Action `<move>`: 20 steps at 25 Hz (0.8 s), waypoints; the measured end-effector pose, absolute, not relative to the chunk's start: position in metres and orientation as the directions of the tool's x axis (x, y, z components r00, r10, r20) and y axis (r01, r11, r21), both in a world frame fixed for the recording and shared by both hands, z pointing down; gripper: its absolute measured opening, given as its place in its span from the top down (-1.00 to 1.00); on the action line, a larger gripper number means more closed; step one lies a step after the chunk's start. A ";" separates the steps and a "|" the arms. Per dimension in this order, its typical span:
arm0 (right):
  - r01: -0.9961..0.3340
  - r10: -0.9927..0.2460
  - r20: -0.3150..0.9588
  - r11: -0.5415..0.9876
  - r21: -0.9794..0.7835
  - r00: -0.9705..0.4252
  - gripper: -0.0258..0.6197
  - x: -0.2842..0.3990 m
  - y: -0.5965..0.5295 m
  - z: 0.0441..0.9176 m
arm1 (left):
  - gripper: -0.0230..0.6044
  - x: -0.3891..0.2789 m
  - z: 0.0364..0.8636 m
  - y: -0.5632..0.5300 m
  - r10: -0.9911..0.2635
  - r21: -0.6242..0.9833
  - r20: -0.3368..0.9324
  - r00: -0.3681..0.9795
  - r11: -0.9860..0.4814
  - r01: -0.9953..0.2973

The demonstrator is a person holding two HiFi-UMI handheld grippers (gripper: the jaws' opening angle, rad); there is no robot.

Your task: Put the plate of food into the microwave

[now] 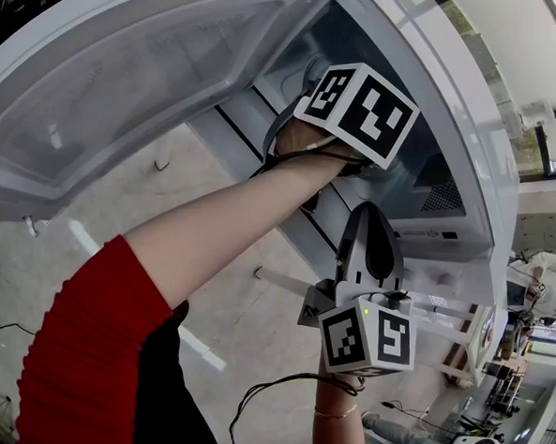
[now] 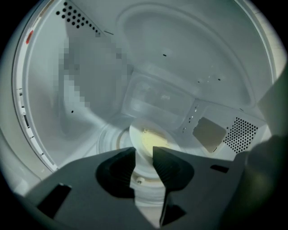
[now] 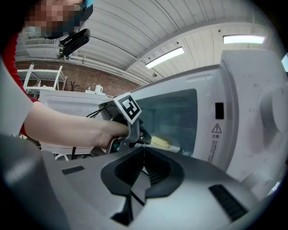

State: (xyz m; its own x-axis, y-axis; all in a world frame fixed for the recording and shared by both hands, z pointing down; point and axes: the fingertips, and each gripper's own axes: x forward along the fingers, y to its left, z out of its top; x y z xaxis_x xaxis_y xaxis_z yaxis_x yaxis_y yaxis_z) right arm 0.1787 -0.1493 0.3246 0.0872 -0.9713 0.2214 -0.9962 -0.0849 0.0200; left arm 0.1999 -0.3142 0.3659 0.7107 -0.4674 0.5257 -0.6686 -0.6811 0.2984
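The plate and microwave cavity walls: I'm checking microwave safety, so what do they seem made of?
Plate: pale, smooth, faintly glossy, likely ceramic or glass; cannot tell which. Cavity walls: probably white coated sheet metal, judging by sheen and punched vent holes.

A: Worn items?
B: Red sleeve (image 1: pixel 89 359); thin bracelet (image 1: pixel 337 413), right wrist.
A: Rig?
B: Left gripper (image 2: pixel 144 155), right gripper (image 3: pixel 143 152): grey bodies, ribbed black pads (image 2: pixel 167 165), black-and-white marker cubes (image 1: pixel 363 108), black cable (image 1: pixel 269 388).
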 end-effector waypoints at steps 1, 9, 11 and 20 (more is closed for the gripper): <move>-0.996 -0.971 0.223 -0.084 0.018 0.086 0.87 0.179 -0.149 0.325 | 0.56 0.200 0.366 -0.315 -0.467 0.295 0.528 0.709 -0.683 -0.668; -0.996 -0.971 0.224 -0.084 0.012 0.085 0.87 0.179 -0.151 0.325 | 0.54 0.203 0.366 -0.316 -0.462 0.200 0.532 0.710 -0.746 -0.635; -0.996 -0.970 0.227 -0.086 0.013 0.087 0.87 0.179 -0.150 0.326 | 0.53 0.204 0.366 -0.317 -0.458 0.199 0.532 0.712 -0.750 -0.631; -0.996 -0.970 0.226 -0.088 0.010 0.087 0.87 0.180 -0.150 0.327 | 0.49 0.202 0.365 -0.317 -0.456 0.224 0.520 0.723 -0.744 -0.630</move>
State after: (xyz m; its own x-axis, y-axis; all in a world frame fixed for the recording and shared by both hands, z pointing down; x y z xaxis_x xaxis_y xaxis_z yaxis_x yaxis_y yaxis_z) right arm 0.1804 -0.1504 0.3267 0.0875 -0.9702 0.2258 -0.9961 -0.0875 0.0100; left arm 0.2015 -0.3168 0.3646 0.7227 -0.4557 0.5197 -0.6299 -0.7437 0.2238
